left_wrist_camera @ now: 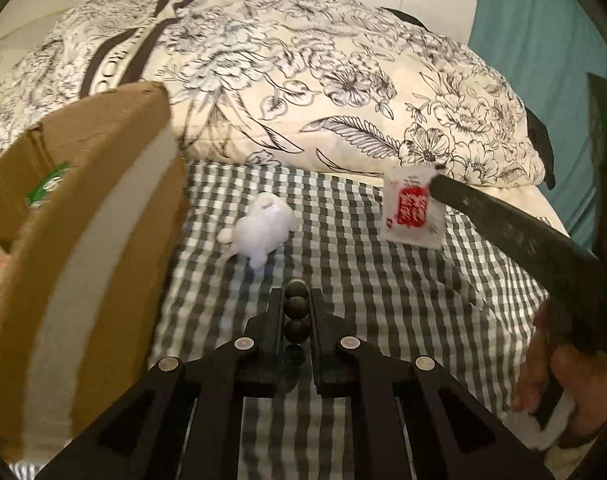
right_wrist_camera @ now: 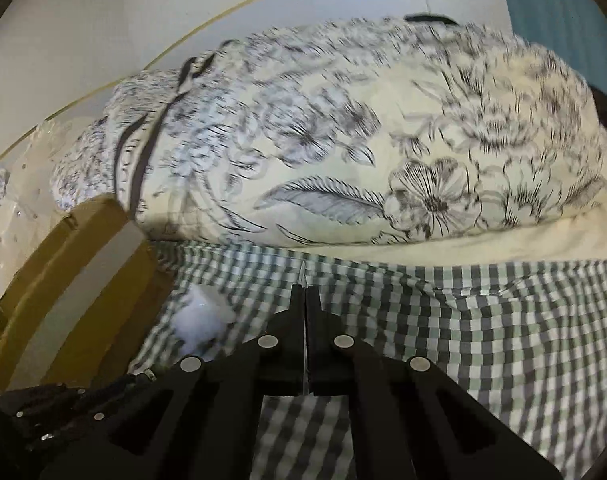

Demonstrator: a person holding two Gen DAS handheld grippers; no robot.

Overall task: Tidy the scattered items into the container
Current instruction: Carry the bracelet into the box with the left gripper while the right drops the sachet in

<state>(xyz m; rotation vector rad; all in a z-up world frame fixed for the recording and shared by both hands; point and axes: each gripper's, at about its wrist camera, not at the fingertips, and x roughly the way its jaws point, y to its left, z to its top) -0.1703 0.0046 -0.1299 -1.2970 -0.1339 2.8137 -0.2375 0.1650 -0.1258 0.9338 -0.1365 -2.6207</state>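
- Right now my left gripper (left_wrist_camera: 296, 294) is clamped tight on a string of dark round beads (left_wrist_camera: 295, 310); beads sit stacked in the slot between the two fingers, top one poking out past the tips
- My right gripper (right_wrist_camera: 304, 292) is closed too, fingers nearly flat together w/ just a thin white edge pinched at the tips
- From the left cam that thin thing is a small white sachet (left_wrist_camera: 412, 211) w/ a red label, hanging off the right tool's tip, clear above the bed
- My right hand (left_wrist_camera: 559, 376) shows at the lower right edge of the left view, wrapped round the tool's handle
- Cardboard box (left_wrist_camera: 83, 240) = the container, sits at the left on the bed, open top, pale strip of tape down its side; something green + white inside, can't tell what
- White plush toy (left_wrist_camera: 259, 230) lies on the checked sheet (left_wrist_camera: 403, 300) just beside the box, apart from both tools; also seen blurred in the right cam (right_wrist_camera: 201, 316)
- Floral duvet (left_wrist_camera: 303, 92) bunched up behind everything, teal curtain (left_wrist_camera: 543, 40) far right
- Right view is blurred, so the sachet's print can't be read there
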